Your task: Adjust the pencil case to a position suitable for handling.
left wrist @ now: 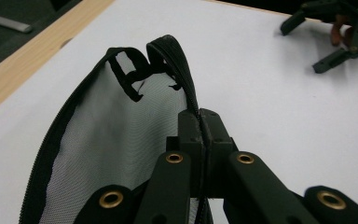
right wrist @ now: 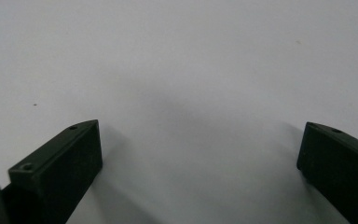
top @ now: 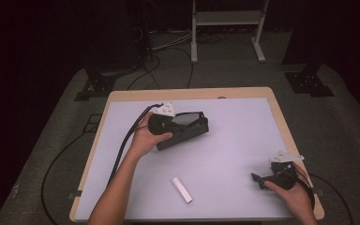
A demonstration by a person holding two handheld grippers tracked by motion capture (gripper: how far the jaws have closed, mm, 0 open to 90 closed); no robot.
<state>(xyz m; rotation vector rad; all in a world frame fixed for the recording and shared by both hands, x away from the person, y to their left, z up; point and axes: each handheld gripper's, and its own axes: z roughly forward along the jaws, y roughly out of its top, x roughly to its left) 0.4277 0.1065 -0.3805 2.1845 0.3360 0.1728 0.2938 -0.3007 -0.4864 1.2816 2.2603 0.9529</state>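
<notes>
The left gripper (left wrist: 204, 135) was pinched on the zippered edge of a black mesh pouch (top: 185, 129), which lay on the white bench (top: 234, 136) toward its far left. The right gripper (top: 262, 180) rested at the near right corner with its jaws spread wide over bare surface. A small white stick (top: 182, 189) lay near the front edge between them.

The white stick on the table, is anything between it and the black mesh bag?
No. In the high view, just bare white tabletop lies between the small white stick and the black mesh zip pouch pinched by the left claw.
</notes>
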